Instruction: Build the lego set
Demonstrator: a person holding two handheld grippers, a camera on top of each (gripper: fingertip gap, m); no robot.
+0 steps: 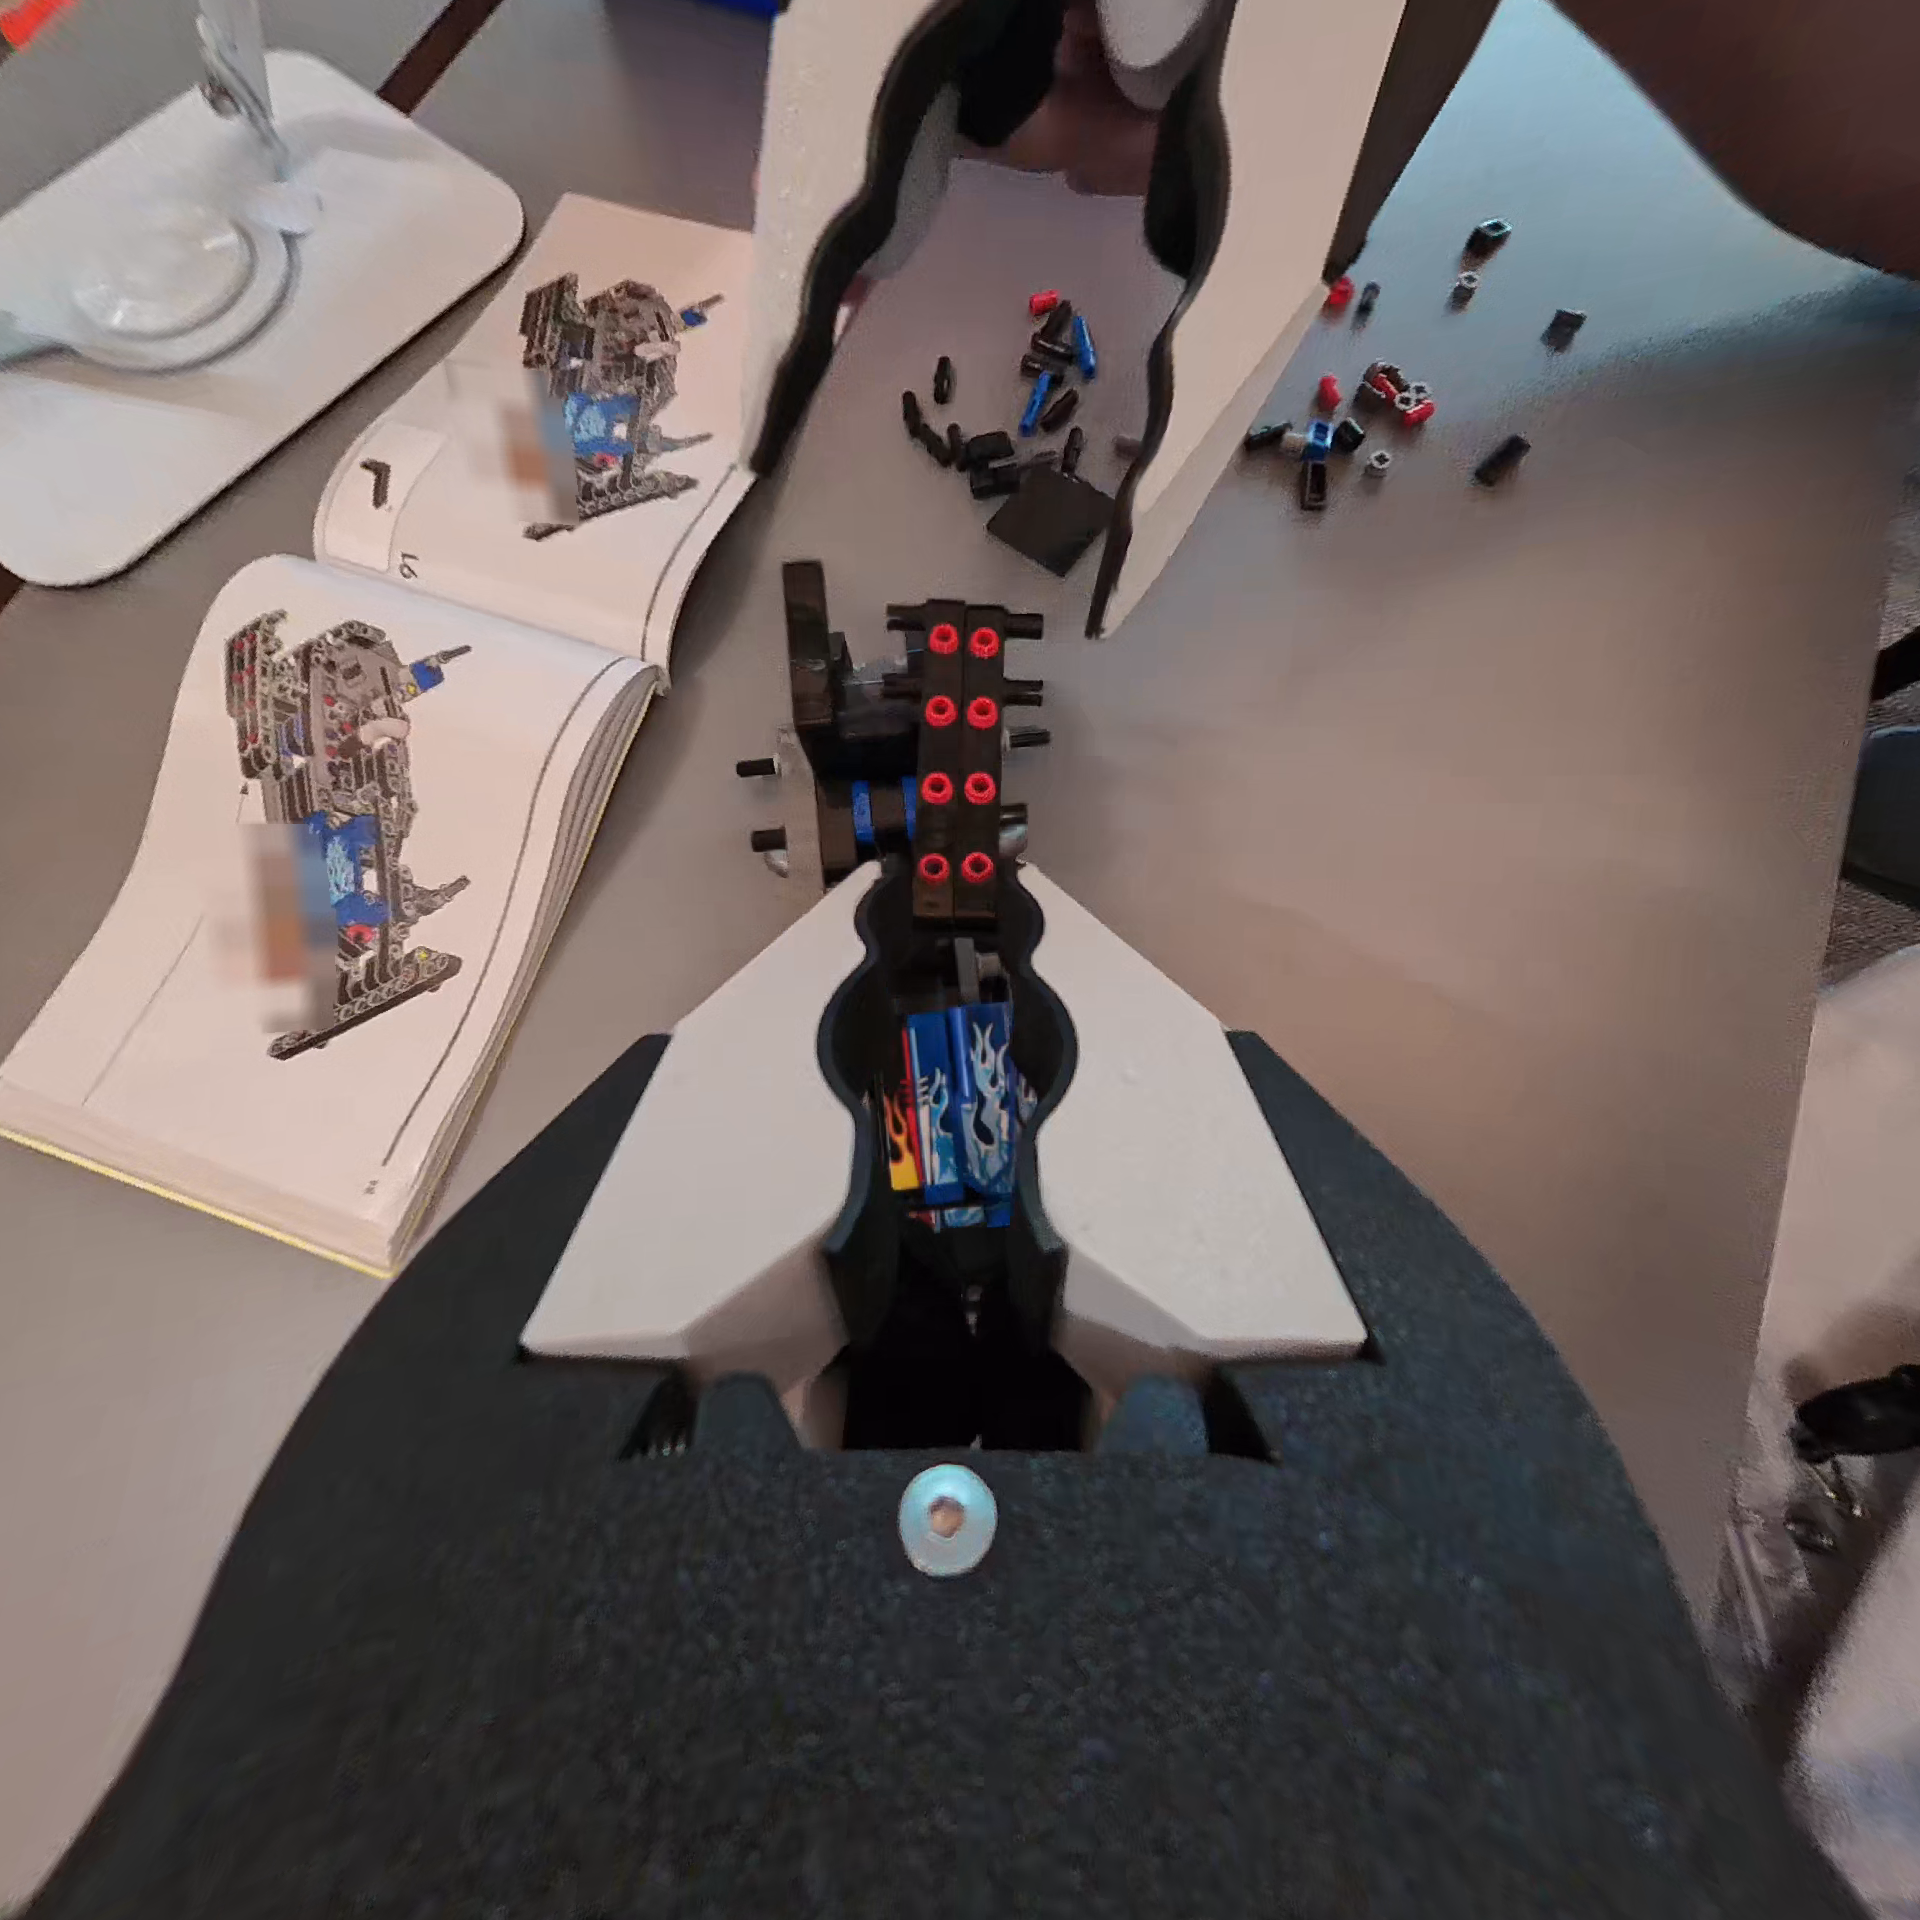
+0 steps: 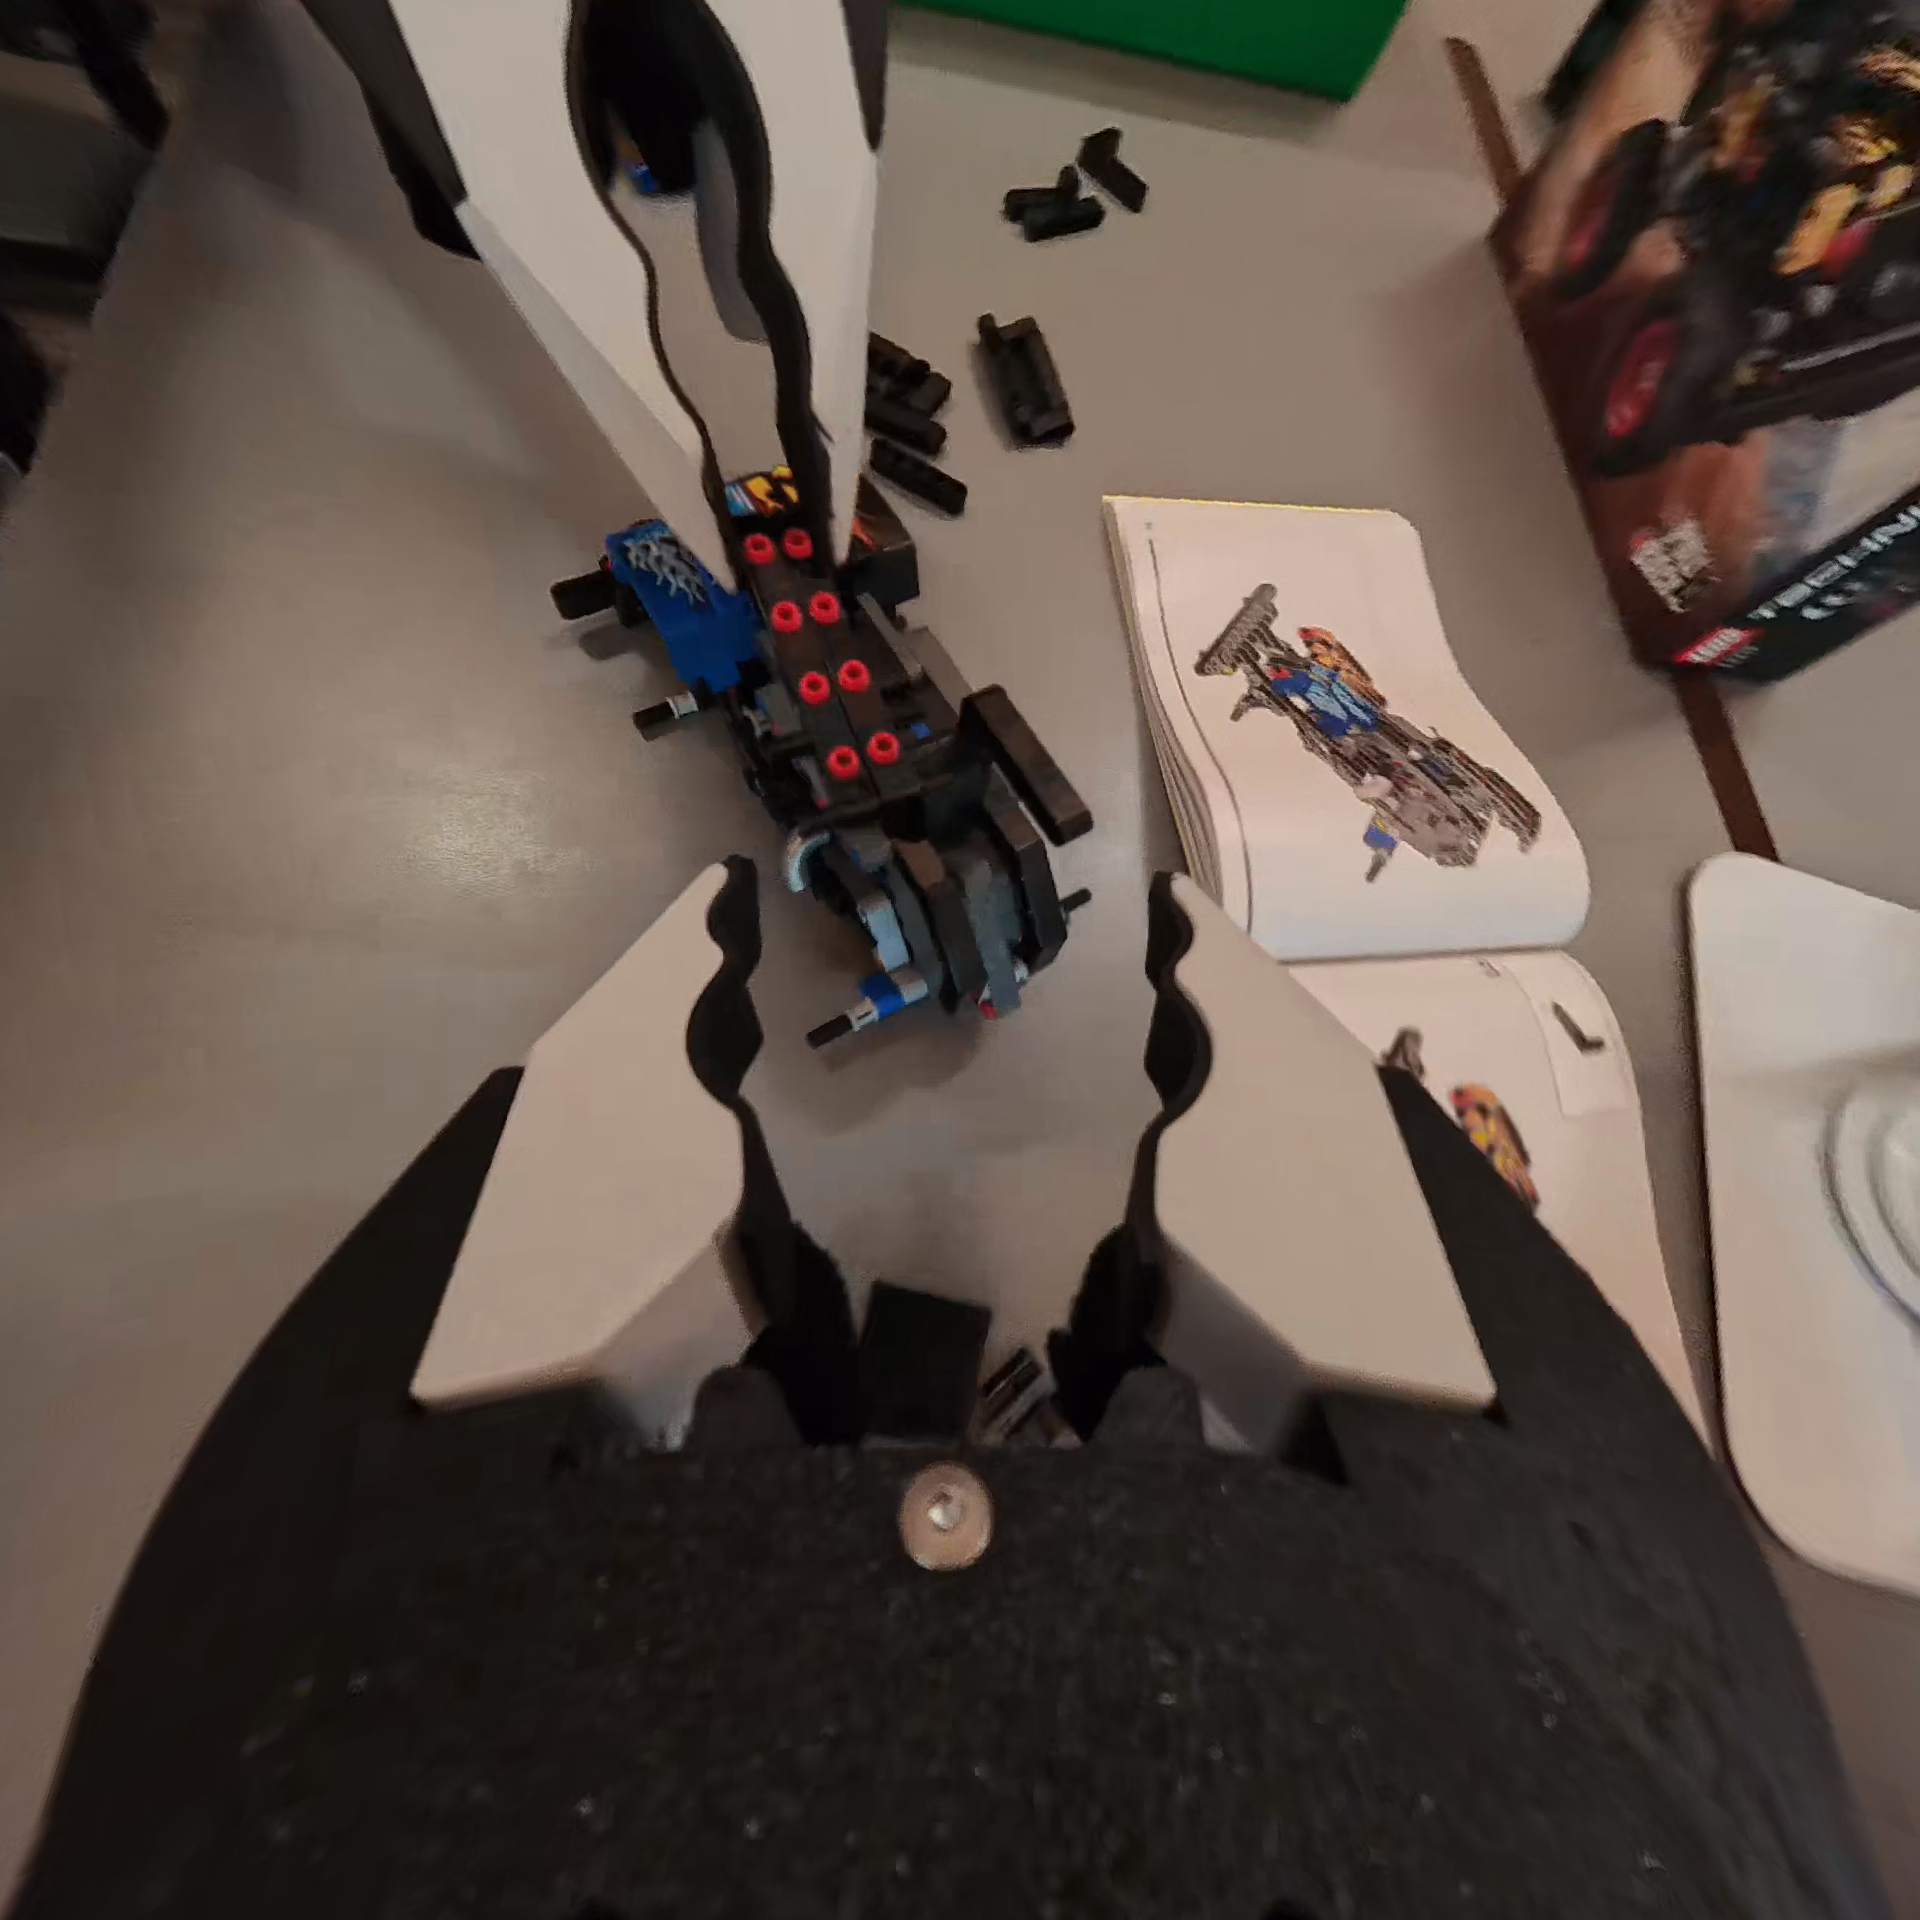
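The lego model (image 1: 961, 748) is a long black build with two rows of red pins and blue flame panels. My left gripper (image 1: 951, 904) is shut on its blue-panelled end. In the right wrist view the model (image 2: 883, 748) lies low over the grey table with the left gripper (image 2: 774, 494) clamped on its far end. My right gripper (image 2: 945, 883) is open and empty, its fingertips on either side of the model's near end without touching it. It shows from the front in the left wrist view (image 1: 935, 540), open. Loose black, blue and red pieces (image 1: 1039, 416) lie behind it.
An open instruction booklet (image 1: 364, 831) lies left of the model and shows in the right wrist view (image 2: 1351, 727). More small pieces (image 1: 1351, 416) and black pieces (image 2: 914, 416) lie scattered. A white lamp base (image 1: 208, 312) and the set's box (image 2: 1745, 312) stand at the table's sides. There is about 8 cm between the tips of the two grippers.
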